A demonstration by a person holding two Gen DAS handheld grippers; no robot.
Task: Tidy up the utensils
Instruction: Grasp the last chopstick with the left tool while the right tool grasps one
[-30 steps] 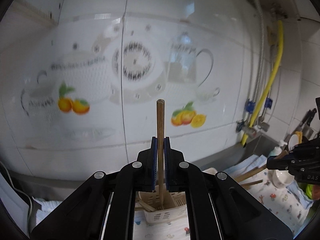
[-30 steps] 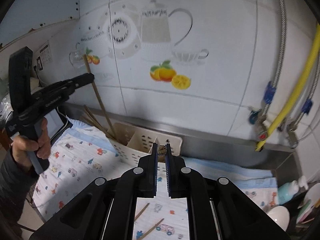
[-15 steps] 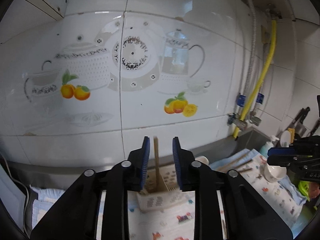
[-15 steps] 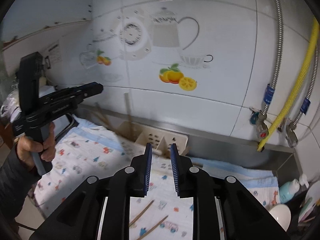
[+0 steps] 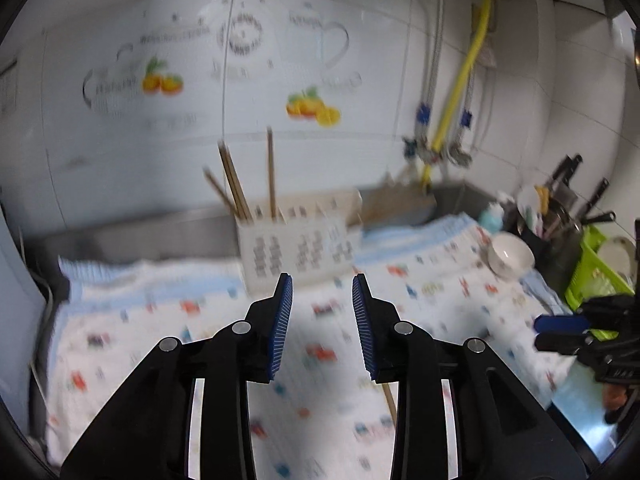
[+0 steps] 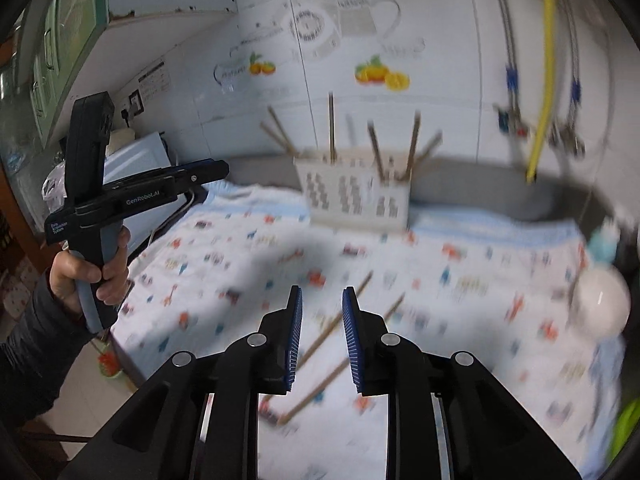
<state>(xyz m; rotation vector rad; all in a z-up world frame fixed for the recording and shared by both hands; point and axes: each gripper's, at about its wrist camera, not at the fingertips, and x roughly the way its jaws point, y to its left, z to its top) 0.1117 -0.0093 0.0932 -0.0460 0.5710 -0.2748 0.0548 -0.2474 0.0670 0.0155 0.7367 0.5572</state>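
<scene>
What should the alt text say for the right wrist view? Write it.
Open, empty right gripper hovers over two chopsticks lying on a patterned cloth. Behind stands a white utensil holder with upright chopsticks; a hand holds the left gripper.

chopsticks (image 6: pixel 336 344) on cloth (image 6: pixel 460 280), gripper (image 6: pixel 322 308) parted

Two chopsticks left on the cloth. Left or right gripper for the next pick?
Right, probably. The right gripper is open and empty, and both loose chopsticks lie just past its fingers. In the left wrist view, the left gripper, also open and empty, shows only one stick, off to its right.
</scene>
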